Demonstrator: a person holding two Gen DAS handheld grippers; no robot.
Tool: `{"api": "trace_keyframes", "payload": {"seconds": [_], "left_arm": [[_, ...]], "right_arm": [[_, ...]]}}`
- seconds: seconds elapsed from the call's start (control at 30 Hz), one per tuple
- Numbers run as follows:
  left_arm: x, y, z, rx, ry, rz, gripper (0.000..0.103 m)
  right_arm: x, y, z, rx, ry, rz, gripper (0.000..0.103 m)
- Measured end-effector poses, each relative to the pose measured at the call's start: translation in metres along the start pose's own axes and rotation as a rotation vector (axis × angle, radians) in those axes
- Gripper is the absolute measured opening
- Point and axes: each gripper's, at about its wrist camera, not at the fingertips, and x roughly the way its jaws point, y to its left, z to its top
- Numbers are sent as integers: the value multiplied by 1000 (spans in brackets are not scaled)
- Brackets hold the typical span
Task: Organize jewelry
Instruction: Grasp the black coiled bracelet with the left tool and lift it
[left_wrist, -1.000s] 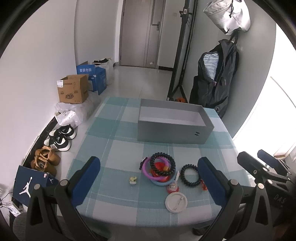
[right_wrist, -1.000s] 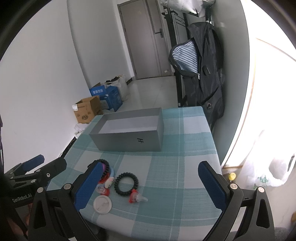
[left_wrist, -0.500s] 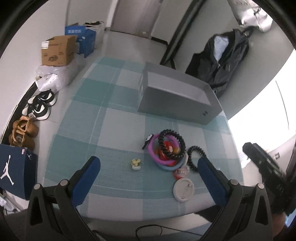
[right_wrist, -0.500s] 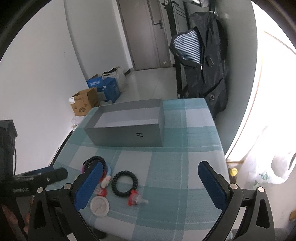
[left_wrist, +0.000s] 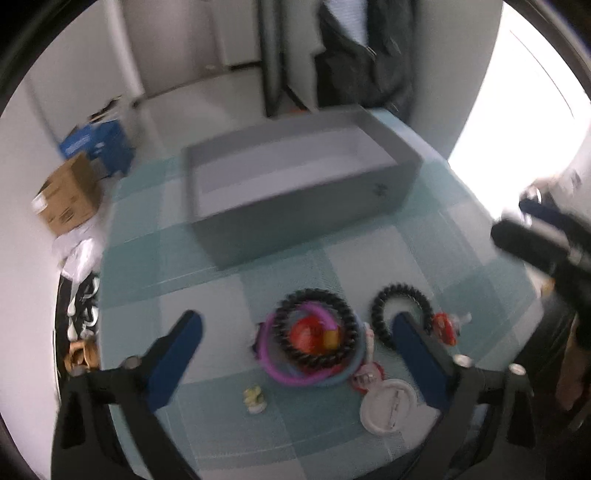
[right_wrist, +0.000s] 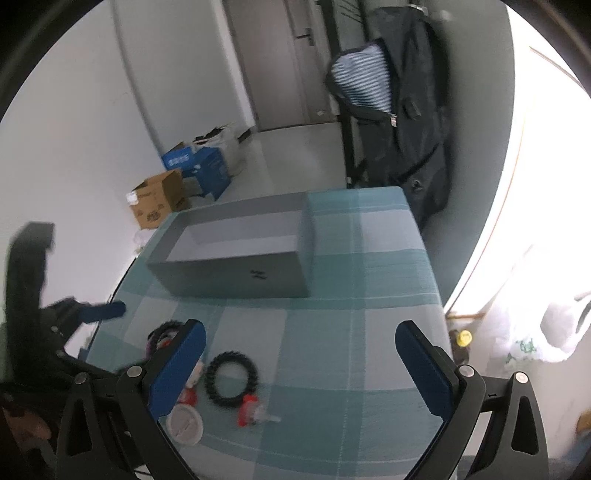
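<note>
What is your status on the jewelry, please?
Left tool closing, over the stacked bracelets, nothing gripped. Right tool open, empty. Grey box empty. Nothing in the way.

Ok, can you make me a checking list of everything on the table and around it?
Surface: table with a teal checked cloth.
Job's things: open grey box, nothing seen inside; pile of bracelets; a separate black bracelet; white round badge; small red clips; tiny yellow piece.
Clutter: nothing seen.
Grippers: left gripper above the bracelet pile, jaws closing, nothing gripped; right gripper open, holding nothing.
Cables: nothing seen.
Surroundings: cardboard box, blue boxes, dark jacket, shoes, door.
</note>
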Motion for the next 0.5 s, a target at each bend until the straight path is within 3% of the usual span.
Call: {"api": "trace_keyframes", "payload": {"seconds": [0.13,0.3,0.5], "left_arm": [[12,-5,-3,74,65,0,79],[10,6,-4,62,74,-4,60],[10,6,-4,58,61,-38,56]], "right_arm": [[-2,-11,2,48,6,8,103],[-5,-11,3,50,-5,8,103],[-5,-12,2,52,-1,7,103]]}}
